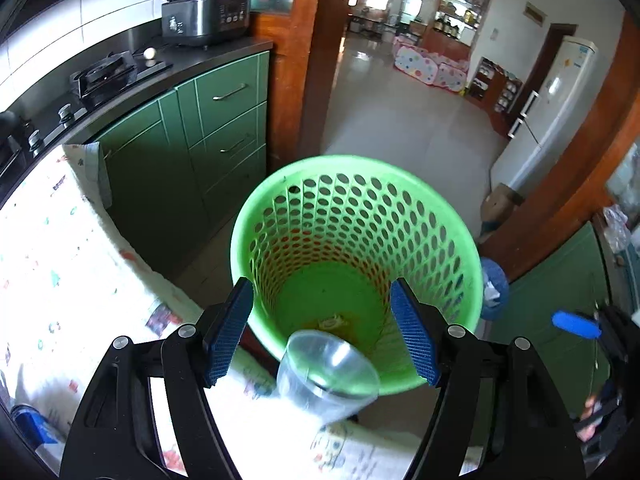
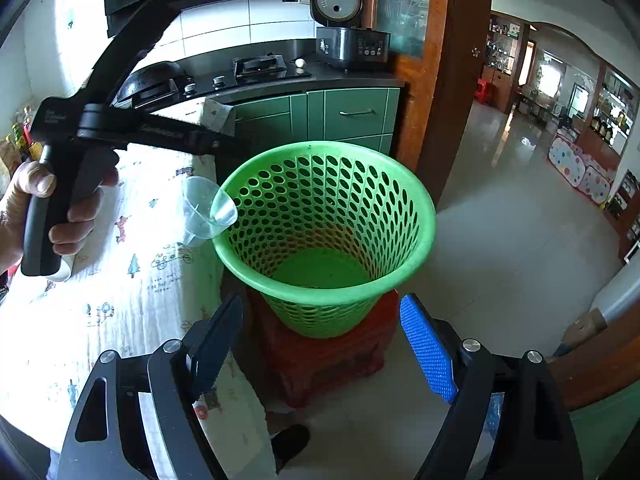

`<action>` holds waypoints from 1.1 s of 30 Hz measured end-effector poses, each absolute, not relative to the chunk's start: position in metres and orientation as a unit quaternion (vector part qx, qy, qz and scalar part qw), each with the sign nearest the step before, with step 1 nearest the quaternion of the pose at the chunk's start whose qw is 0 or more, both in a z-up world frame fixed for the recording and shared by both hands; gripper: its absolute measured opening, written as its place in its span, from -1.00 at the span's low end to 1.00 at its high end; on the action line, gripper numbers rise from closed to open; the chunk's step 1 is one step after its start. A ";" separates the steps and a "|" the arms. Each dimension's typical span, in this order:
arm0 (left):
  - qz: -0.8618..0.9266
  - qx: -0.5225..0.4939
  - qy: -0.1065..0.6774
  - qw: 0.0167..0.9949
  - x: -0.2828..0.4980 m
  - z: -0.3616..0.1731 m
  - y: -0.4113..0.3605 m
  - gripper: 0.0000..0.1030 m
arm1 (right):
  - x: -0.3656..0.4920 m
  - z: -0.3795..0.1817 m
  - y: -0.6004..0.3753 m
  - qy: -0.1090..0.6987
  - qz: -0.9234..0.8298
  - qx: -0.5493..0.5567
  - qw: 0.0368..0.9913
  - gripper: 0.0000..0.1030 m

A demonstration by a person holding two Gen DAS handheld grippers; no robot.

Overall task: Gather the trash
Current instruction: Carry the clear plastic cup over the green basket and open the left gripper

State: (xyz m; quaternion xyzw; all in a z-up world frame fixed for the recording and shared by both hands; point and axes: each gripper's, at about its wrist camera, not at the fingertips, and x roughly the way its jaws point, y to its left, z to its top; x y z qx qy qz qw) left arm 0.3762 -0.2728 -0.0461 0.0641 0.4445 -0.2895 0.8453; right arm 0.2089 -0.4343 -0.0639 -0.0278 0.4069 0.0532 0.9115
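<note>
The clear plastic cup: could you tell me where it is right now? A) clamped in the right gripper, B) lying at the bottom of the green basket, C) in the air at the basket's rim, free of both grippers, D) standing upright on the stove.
C: the clear plastic cup hangs tilted at the green basket's rim, below the open left gripper, touching neither pad.

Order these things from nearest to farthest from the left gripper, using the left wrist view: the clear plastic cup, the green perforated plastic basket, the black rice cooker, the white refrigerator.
1. Clear plastic cup: between the open jaws of the left gripper, at the basket's near rim.
2. Green perforated plastic basket: straight ahead, below.
3. Black rice cooker on the counter at far left and white refrigerator at far right: too close to call.
</note>
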 end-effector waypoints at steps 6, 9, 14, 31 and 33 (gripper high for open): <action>-0.302 0.113 0.459 0.828 0.357 -0.055 -0.265 0.62 | 0.207 -0.057 -0.428 0.401 0.054 -0.029 0.914 0.55; -0.302 0.131 0.471 0.818 0.355 -0.063 -0.265 0.61 | 0.206 -0.056 -0.427 0.401 0.057 -0.022 0.914 0.55; -0.293 0.173 0.482 0.808 0.355 -0.079 -0.274 0.61 | 0.205 -0.057 -0.424 0.402 0.058 -0.023 0.914 0.55; -0.292 0.158 0.467 0.820 0.371 -0.072 -0.298 0.23 | 0.209 -0.067 -0.433 0.409 0.054 -0.009 0.911 0.55; -0.294 0.142 0.473 0.818 0.376 -0.073 -0.301 0.26 | 0.207 -0.067 -0.433 0.410 0.055 -0.011 0.910 0.55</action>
